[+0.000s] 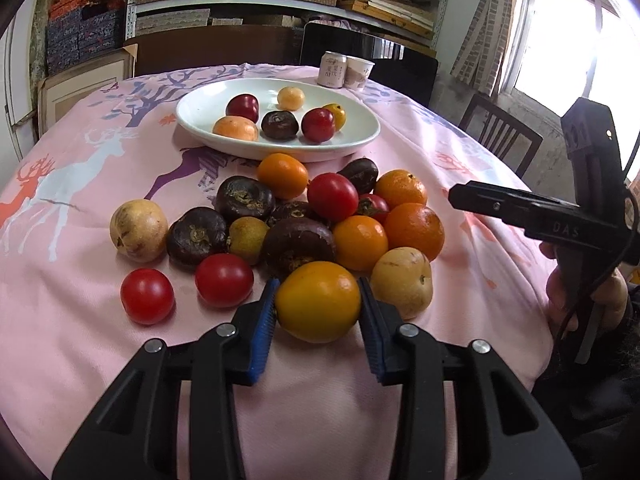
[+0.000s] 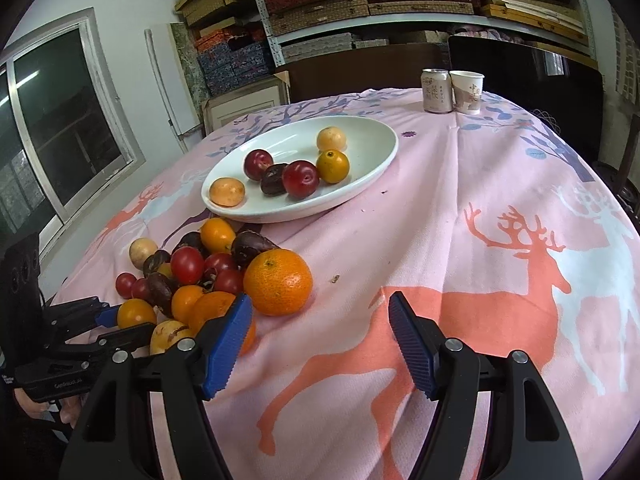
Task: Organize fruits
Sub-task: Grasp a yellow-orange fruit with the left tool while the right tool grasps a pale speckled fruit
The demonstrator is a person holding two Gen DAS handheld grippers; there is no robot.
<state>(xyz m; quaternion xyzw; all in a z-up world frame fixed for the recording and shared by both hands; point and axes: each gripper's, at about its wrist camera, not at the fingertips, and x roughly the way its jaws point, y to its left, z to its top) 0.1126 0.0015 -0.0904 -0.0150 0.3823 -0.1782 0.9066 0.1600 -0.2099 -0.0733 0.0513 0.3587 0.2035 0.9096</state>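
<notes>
So the left gripper (image 1: 318, 304) is closing its jaws around a yellow-orange fruit (image 1: 318, 302), probably a small citrus, and the blue ribbed pads (image 1: 264, 328) are sitting right against its two sides. From the left wrist view it's looking clamped, or a hair off it. The fruit is lying on the pink deer-print cloth of the worktop (image 1: 320, 400) at the near edge of the fruit pile (image 1: 288, 216), with a pale yellow fruit (image 1: 402, 282) just beside it on the right.

Handling-wise I'm guessing it's light, roundish and a bit smooth and shiny, so it could be squirting out if the squeeze is off-centre. Skin is looking firm but it's still fruit, so gentle pressure across the widest part, which is about where the pads are sitting now. The dark purple ones and the cherry tomatoes (image 1: 224, 280) close by are looking softer, so I'd be avoiding bumping those on the way up.

The right gripper (image 2: 320, 340) is hanging over bare cloth with its jaws wide apart, nothing between them, a mandarin (image 2: 278, 282) just ahead of its left pad.

The white oval dish (image 1: 360, 140) behind the pile is already holding six fruits, so that's looking like the destination.
</notes>
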